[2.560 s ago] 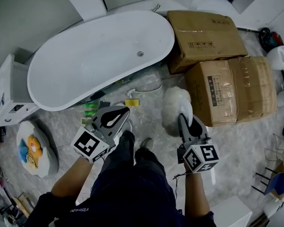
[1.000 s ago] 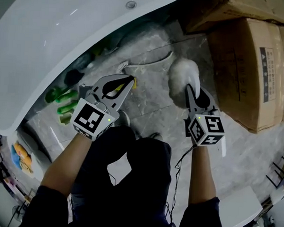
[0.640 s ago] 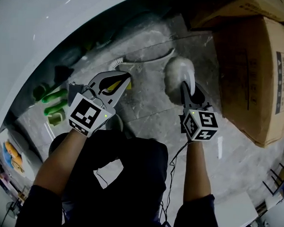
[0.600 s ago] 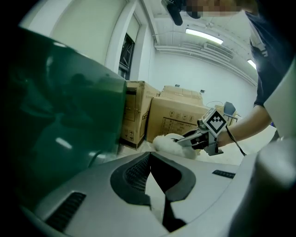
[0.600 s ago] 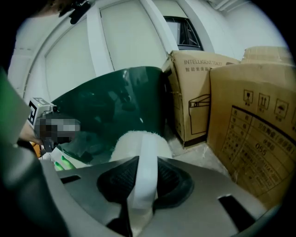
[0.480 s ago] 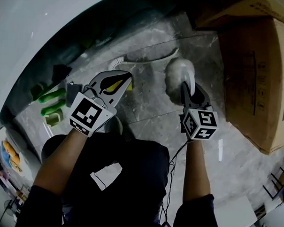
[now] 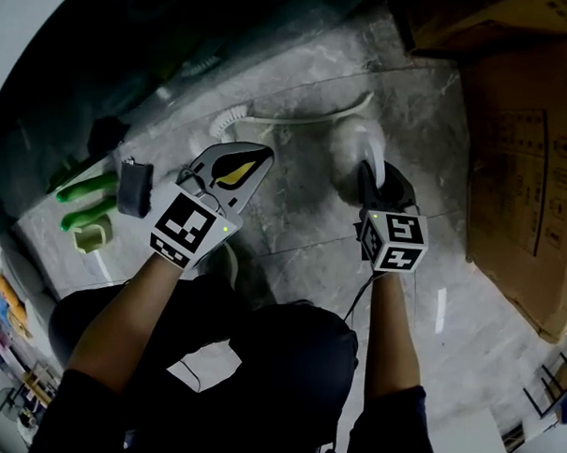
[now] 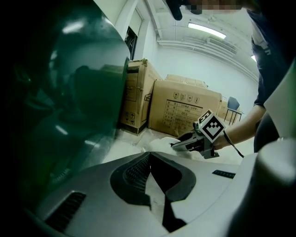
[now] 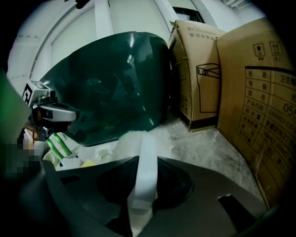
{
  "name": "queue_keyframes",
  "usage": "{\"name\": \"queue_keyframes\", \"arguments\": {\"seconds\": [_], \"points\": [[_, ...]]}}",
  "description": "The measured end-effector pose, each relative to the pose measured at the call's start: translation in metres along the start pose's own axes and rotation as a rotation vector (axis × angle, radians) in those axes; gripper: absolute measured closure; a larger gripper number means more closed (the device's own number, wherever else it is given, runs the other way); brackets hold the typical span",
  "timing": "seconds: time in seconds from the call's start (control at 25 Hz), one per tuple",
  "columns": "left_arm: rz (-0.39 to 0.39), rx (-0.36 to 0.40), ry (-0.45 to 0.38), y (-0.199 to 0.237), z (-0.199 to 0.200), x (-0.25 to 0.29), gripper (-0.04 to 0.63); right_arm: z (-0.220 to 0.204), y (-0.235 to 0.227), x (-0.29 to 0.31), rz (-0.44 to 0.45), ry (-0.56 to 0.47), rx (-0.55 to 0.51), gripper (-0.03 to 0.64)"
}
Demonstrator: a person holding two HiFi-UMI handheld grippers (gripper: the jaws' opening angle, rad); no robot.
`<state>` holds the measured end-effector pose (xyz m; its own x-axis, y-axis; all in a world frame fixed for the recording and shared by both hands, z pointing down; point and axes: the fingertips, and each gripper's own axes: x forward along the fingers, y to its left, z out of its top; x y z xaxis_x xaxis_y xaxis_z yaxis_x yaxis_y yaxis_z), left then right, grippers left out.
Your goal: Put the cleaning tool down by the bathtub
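The fluffy cleaning brush sits just ahead of the right claw, which clamps its flat white handle, low by the floor beside the bathtub to its left, so seemingly only setting down and release remain; the left claw is closed and empty.
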<state>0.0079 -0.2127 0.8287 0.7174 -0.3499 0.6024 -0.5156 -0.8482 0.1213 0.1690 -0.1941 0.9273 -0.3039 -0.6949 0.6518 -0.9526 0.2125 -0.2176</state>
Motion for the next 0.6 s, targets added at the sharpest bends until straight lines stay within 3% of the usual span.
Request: {"name": "queue_keyframes", "arguments": {"seconds": [0.6], "points": [[-0.002, -0.027, 0.031, -0.007, -0.048, 0.025, 0.564, -0.062, -0.008, 0.050, -0.045, 0.112, -0.124, 0.525]]}}
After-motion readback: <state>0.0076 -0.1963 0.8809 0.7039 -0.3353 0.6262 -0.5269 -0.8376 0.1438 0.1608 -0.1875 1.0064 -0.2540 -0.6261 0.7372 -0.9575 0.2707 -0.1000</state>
